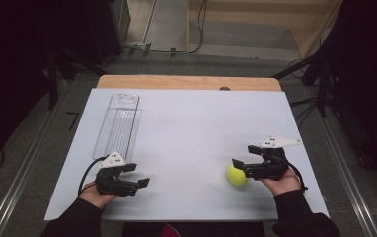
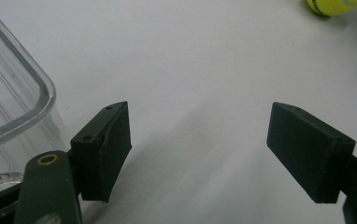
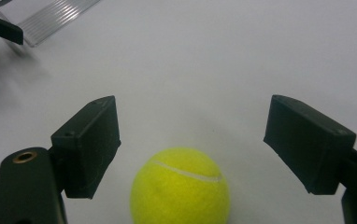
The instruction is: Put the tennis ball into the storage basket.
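one clear tray point(image 1: 117, 123), tennis ball point(image 1: 236, 175) well apart outside it.

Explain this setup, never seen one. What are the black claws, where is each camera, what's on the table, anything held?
A person sits at a white table holding a hand-operated two-jaw gripper in each hand. The high view looks down from above; the other two cameras ride on the grippers, looking along their jaws. The left gripper is open over bare table beside a clear plastic tray. The right gripper is open too, jaws either side of a yellow tennis ball that lies on the table. Nothing is held yet.
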